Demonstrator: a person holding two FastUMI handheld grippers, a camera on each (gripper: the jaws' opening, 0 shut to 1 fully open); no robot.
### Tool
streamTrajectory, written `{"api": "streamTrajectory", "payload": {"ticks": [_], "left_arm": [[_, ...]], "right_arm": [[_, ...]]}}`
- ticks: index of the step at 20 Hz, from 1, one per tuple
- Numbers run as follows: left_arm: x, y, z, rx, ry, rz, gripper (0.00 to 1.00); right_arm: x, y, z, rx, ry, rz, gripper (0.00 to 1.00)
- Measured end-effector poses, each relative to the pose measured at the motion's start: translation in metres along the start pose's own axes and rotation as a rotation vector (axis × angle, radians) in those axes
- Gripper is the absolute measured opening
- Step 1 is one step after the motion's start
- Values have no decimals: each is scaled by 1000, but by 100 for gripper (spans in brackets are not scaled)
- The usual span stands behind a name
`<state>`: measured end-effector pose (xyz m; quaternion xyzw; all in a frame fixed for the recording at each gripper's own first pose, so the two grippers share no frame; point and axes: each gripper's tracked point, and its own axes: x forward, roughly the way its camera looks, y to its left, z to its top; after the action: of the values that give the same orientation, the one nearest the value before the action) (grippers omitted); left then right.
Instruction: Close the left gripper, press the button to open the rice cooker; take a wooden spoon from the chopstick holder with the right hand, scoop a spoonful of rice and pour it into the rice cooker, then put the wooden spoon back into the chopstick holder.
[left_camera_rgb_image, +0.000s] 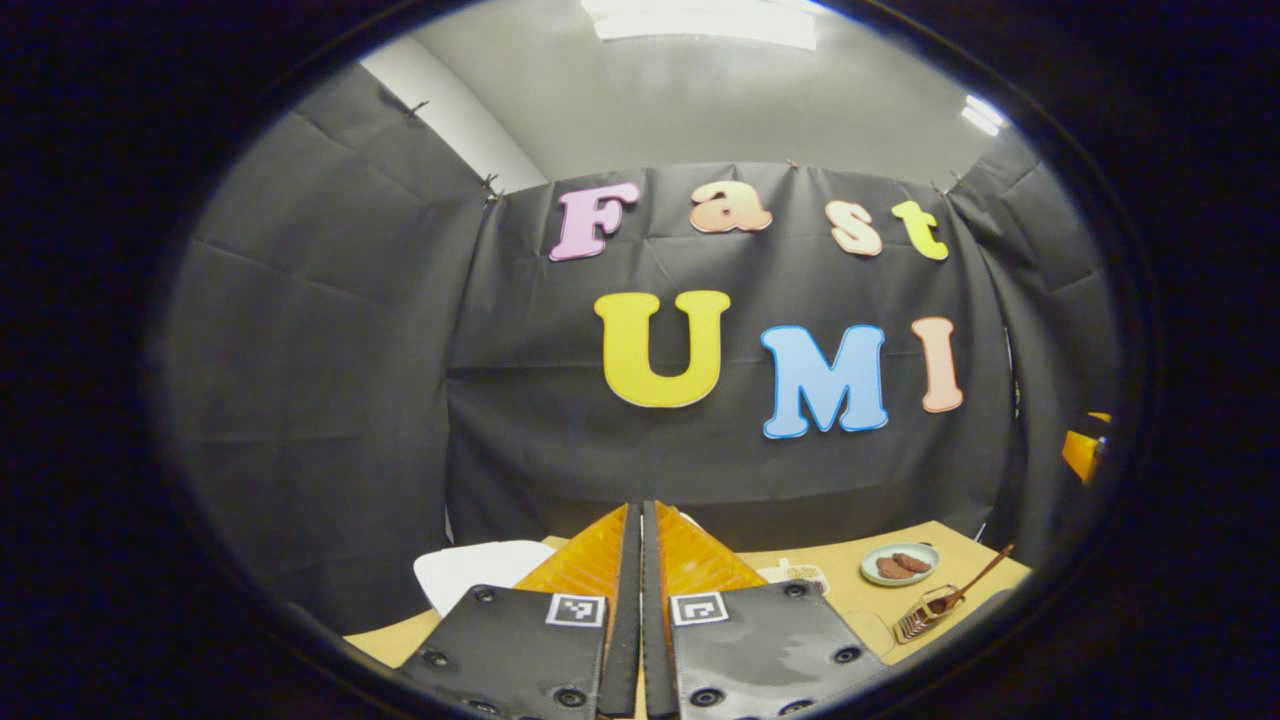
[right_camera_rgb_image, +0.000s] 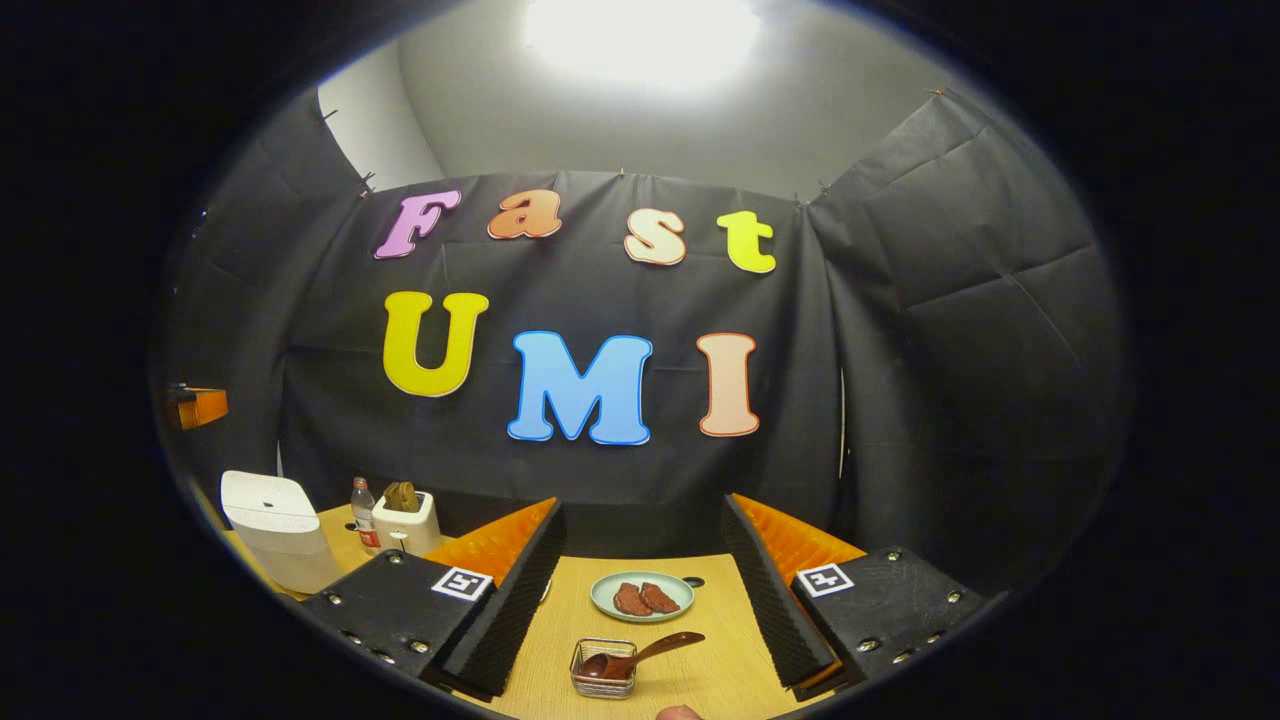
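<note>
Wooden and dark brown, the spoon (right_camera_rgb_image: 640, 657) rests bowl-down in a small wire chopstick holder (right_camera_rgb_image: 603, 668) on the table (right_camera_rgb_image: 700, 680), between the wide-open right gripper (right_camera_rgb_image: 640, 580), while the white rice cooker (right_camera_rgb_image: 275, 530) stands closed and the left gripper (left_camera_rgb_image: 641, 600) is pressed together.

Between my right gripper (right_camera_rgb_image: 640, 590)'s spread fingers lies bare table (right_camera_rgb_image: 720, 675); the wire chopstick holder (right_camera_rgb_image: 603, 668) with its wooden spoon (right_camera_rgb_image: 640, 655) stands nearest, the plate (right_camera_rgb_image: 642, 596) behind it; off left, the rice cooker (right_camera_rgb_image: 275, 530), a bottle (right_camera_rgb_image: 366, 512) and a toaster (right_camera_rgb_image: 405, 520) crowd together; my left gripper (left_camera_rgb_image: 641, 590)'s fingers sit pressed together above the tabletop.
</note>
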<state>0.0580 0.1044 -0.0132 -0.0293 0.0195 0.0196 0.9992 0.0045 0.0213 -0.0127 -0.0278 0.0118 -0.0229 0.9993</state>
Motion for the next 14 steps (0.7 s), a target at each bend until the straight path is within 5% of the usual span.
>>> {"api": "streamTrajectory", "payload": {"ticks": [7,14], "left_arm": [[48,65,-35,7,49,63,10],[86,87,-103,-16,177,47,10]], "right_arm": [[3,5,-2,-22,21,-54,95],[1,21,-3,-54,35,-75,95]]}}
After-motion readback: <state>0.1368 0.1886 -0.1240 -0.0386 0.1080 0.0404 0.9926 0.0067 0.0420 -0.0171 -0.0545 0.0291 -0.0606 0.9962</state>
